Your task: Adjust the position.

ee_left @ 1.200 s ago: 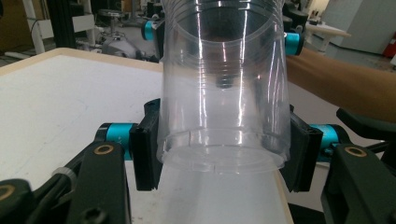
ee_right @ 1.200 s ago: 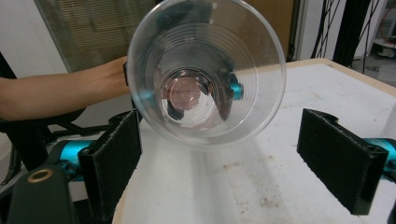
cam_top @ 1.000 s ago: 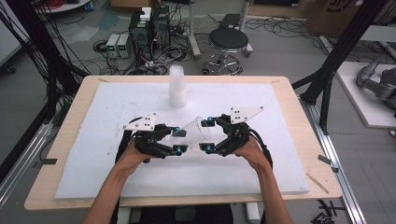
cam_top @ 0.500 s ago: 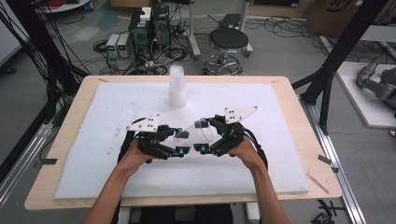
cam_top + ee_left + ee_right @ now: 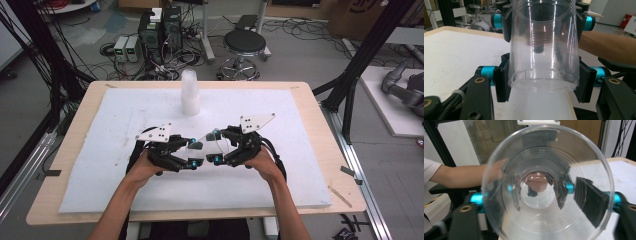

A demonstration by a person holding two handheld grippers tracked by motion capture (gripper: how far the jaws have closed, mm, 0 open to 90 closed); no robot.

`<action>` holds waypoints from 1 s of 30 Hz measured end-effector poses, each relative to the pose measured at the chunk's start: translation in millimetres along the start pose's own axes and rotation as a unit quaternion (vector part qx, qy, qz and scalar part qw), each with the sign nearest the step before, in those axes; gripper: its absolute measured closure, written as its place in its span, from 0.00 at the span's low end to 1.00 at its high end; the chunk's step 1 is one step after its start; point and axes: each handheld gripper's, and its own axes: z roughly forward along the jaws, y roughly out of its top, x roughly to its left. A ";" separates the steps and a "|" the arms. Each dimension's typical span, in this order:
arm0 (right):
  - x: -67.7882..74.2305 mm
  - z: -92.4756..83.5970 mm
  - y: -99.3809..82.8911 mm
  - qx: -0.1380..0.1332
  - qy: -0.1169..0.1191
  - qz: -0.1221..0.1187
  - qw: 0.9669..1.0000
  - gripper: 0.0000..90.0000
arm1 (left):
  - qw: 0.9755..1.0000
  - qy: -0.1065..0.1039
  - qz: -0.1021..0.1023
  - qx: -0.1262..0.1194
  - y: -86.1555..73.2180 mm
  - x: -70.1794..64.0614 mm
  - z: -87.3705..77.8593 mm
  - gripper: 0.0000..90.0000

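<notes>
The left claw (image 5: 196, 154) pinches the base end of a clear plastic cup (image 5: 207, 145) above the counter (image 5: 100, 150). The right claw (image 5: 216, 147) has just been closing around the cup's rim end and seems to press on it, though glare blurs the contact.

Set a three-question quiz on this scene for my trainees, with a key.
1. True or false: the left tool grips the cup.
2. Where does the stack stand? A: on the mat's far side. B: at its near edge. C: on the stool.
3. Fill in: the right tool's camera looks into the cup's ____.
Key: 1 true. 2 A. 3 mouth; that tool's jaws have just been closing, with the cup between them.
</notes>
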 end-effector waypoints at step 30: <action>-2.3 -10.3 2.5 0.019 -0.043 0.006 0.999 0.37 | 0.989 0.137 -0.003 0.052 -5.6 -10.4 -20.2 0.02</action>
